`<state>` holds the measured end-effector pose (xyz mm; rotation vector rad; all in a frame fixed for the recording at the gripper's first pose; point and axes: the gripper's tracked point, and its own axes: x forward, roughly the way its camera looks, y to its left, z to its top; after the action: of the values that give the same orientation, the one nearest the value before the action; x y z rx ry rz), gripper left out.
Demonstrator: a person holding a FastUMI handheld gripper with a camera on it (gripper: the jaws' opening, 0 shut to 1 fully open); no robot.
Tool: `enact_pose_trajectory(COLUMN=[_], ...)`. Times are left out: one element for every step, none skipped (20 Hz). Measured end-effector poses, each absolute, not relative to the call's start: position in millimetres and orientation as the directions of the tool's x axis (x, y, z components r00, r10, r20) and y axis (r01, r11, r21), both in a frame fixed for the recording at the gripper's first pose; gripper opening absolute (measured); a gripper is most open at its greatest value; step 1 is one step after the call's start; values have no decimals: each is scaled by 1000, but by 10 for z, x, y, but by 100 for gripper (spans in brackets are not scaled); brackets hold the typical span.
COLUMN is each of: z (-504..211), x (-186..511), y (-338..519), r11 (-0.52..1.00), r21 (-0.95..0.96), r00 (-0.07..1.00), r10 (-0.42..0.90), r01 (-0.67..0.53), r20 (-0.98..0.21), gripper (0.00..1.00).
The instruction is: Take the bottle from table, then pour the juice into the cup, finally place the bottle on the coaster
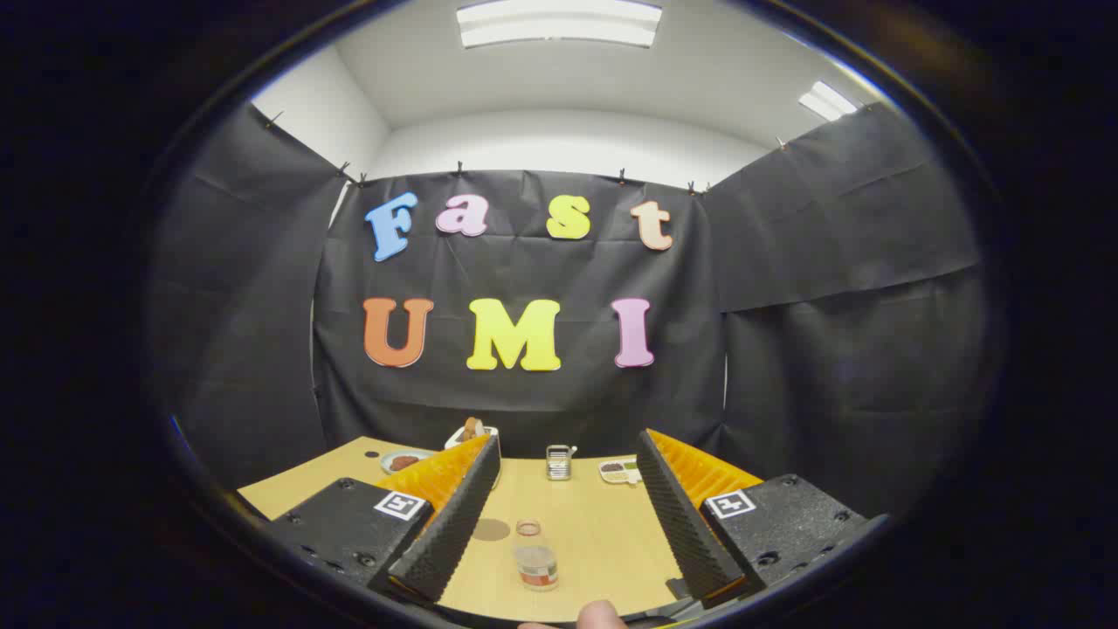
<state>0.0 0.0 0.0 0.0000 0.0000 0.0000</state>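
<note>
1. While the gripper (559, 515) hangs above the near end of the table (603, 542), its two fingers stand wide apart and hold nothing.
2. Taking the bottle (536, 566) as landmark: it stands upright on the table between the fingers, nearer the left one, touching neither.
3. It is a short, clear container with a coloured band round its lower half; the liquid level cannot be read.
4. Just beyond the bottle lies a small clear ring-shaped item, which I judge to be the cup (527, 527) seen from above.
5. Beyond the bottle and slightly left sits a flat dark disc, judged to be the coaster (492, 528).
6. Well beyond the bottle, at the far edge, stand a small metal rack (558, 462), a plate of food (404, 460), a white box (472, 432) and a small tray (619, 471).
7. A fingertip (601, 614) of the person shows just on the near side of the bottle.
8. Handling judgement: the bottle looks light, stiff and smooth-walled, likely slippery; being squat it should not topple easily.
9. Recommended hold: across the body at mid-height, on or just above the band, with both fingers square to the wall, so the mouth stays free for pouring.
10. Status: grasp not yet made; the fingers must descend and centre on the bottle.
</note>
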Motion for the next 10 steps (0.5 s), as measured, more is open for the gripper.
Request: enact_pose_trajectory(z=[-7, -5, -13, -5, 1, 24, 33, 36, 40, 55], x=[3, 7, 7, 6, 1, 0, -7, -20, -21, -30], y=[9, 9, 20, 32, 31, 27, 20, 10, 16, 8], r11=[1000, 1000, 1000, 1000, 1000, 1000, 1000, 1000, 1000, 1000], r21=[1, 3, 4, 3, 1, 0, 0, 0, 1, 0], r00=[1000, 1000, 1000, 1000, 1000, 1000, 1000, 1000, 1000, 1000], r10=[-1, 0, 0, 3, 3, 1, -1, -3, -4, -6], r01=[1, 0, 0, -3, -3, -1, 1, 3, 4, 6], r20=[0, 0, -2, -1, 0, 4, 7, 8, 10, 11], gripper=[100, 100, 100, 100, 100, 100, 100, 100, 100, 100])
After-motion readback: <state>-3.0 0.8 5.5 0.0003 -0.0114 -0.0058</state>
